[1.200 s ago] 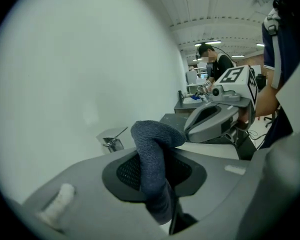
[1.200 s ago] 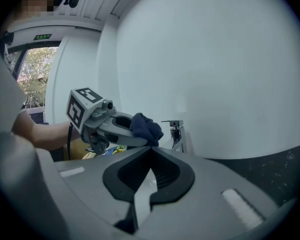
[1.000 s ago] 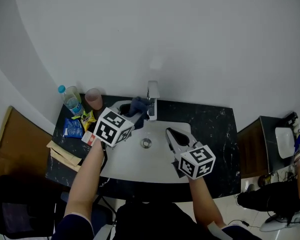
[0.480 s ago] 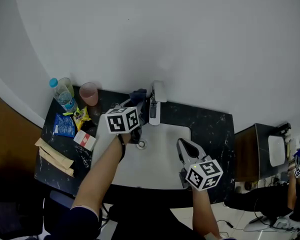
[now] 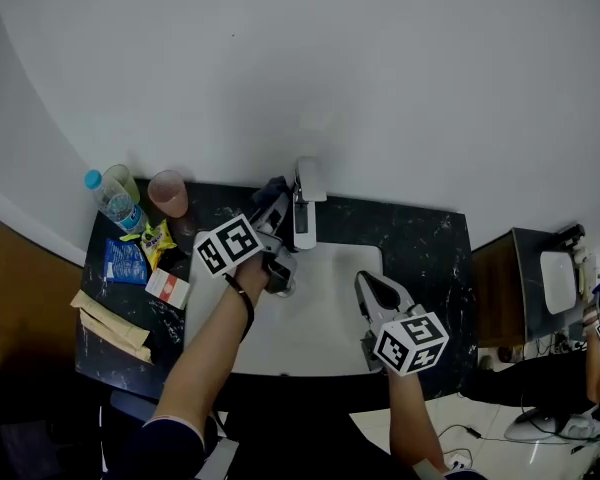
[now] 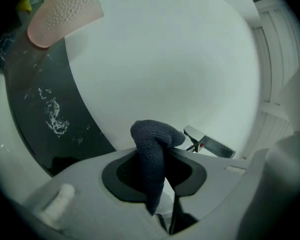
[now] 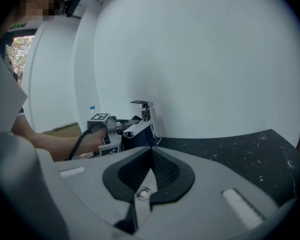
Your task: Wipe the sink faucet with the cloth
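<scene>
**Cloth at the faucet, wiping step in hand**

Your left gripper [image 5: 278, 214] has its fingers clamped on the dark blue cloth [image 6: 151, 151], and a rounded fold of it bulges out past the tips. The gripper is over the back of the sink [image 5: 315, 318], just beside the left flank of the faucet [image 5: 305, 206]. No view shows whether the cloth is actually touching the chrome.

Your right gripper [image 5: 368, 288] hangs over the right part of the basin, well apart from the faucet, with its fingers closed on nothing.

This looks like the wiping step itself, with little to show how much of the faucet has been covered. For the next move, press that fold against the faucet body and draw it along the spout. Keep the grip firm so the cloth does not slip out, and leave your right gripper clear of the stroke.
</scene>
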Available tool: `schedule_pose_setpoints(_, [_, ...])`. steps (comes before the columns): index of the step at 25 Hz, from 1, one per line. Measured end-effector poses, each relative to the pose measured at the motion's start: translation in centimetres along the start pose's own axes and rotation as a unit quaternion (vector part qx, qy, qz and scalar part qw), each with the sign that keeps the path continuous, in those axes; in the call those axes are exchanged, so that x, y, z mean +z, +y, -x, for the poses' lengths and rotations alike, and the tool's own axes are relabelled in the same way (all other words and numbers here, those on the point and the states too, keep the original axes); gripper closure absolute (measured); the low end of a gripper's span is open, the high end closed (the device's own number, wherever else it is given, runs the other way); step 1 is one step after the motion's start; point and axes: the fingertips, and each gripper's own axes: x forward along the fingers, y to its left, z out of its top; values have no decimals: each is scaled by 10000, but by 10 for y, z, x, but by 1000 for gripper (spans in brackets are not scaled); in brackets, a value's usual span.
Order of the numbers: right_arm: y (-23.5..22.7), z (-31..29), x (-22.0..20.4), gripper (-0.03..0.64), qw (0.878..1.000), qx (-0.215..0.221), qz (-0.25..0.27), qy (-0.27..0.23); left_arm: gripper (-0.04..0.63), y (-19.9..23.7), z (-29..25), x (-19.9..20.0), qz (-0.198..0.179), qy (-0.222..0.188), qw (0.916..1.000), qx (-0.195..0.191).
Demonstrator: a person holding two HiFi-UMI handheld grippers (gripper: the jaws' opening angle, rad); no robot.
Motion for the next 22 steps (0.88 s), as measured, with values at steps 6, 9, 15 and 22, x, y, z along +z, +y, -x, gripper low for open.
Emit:
schedule_pose_setpoints(6, [13,-7,4,612,9999,143,43,-39,505,-25,7,2,-201,59,9992,-337])
schedule_pose_setpoints(9, [17,-7,6,612,9998,195,68,-70,505,-31,12,-1,-461,127,9984,-294])
schedule_pose_setpoints(15, [26,-2,9,612,9995,272,124,-132,505,-45,23,-13,-794,220,9962,-293])
schedule_pose_setpoints(22, [39,5,13,612,9988,385,208,-208,505,-67,42,-31,-869,313,9946,-483])
